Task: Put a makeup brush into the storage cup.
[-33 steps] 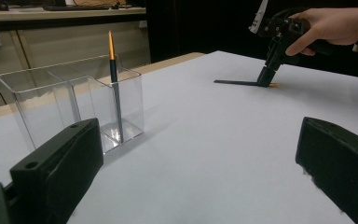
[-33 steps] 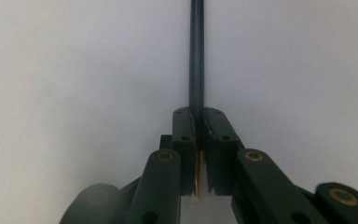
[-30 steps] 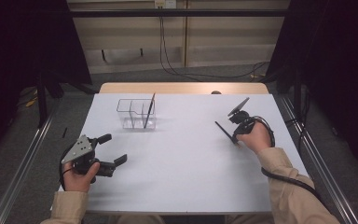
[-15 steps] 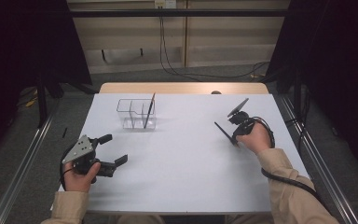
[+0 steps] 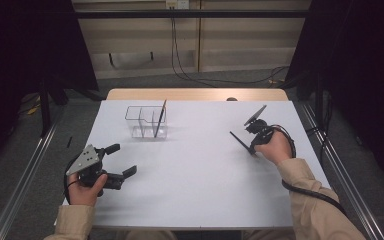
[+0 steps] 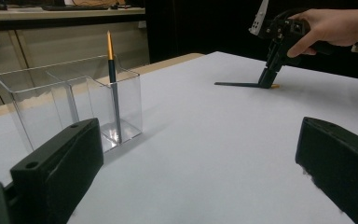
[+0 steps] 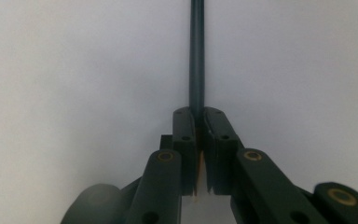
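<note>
White sheeting covers the table (image 5: 195, 175), and nearest the person the left gripper (image 5: 122, 161) is held low over its near left part, jaws spread wide apart and empty; in the left gripper view nothing lies between them. Compared with the high views of a second and half a second ago, almost nothing has been shifted: both hands are found in the same places, and the left gripper has been kept parked. Farther out on the right, the right gripper (image 5: 252, 149) is pressed nose-down at the sheet, its jaws clamped on the near end of a dark pencil (image 7: 196, 56), whose shaft is seen lying flat on the table and running away from the jaws. An orange tip is glimpsed beside the gripper's nose in the left gripper view. Since the grip is closed but the pencil has not been raised, the pick is judged to be made and the lift yet to come. Farthest off, at the far left, a clear holder (image 5: 146, 121) stands with one pencil upright in its right compartment, so the held pencil is probably meant to be carried there.
</note>
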The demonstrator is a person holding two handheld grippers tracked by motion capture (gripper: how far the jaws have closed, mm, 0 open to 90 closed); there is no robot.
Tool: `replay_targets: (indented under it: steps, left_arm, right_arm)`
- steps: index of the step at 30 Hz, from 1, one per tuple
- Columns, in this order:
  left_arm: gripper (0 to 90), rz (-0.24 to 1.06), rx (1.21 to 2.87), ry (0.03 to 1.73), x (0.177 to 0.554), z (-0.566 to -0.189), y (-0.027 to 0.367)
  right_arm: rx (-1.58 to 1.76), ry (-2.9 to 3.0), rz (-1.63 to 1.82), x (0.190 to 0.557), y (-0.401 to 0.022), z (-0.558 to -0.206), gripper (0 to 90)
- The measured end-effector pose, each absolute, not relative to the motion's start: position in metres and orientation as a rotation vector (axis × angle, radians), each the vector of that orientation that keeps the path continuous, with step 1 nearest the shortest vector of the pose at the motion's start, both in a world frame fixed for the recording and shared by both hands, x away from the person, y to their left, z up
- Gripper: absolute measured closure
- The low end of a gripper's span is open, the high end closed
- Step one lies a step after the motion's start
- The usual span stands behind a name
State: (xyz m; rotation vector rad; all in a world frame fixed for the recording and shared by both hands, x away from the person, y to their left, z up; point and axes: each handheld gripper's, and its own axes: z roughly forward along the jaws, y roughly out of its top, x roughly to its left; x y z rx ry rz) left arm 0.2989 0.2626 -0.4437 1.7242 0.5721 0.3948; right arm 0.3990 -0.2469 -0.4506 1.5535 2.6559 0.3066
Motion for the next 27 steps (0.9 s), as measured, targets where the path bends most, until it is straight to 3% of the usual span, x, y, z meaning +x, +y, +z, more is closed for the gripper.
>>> replay_targets:
  steps: [27]
  left_arm:
    - [0.8, 0.390, 1.732, 0.564, 0.298, -0.443, 0.258]
  right_arm:
    - [1.528, 2.712, 0.339, 0.385, -0.253, -0.441, 84.1]
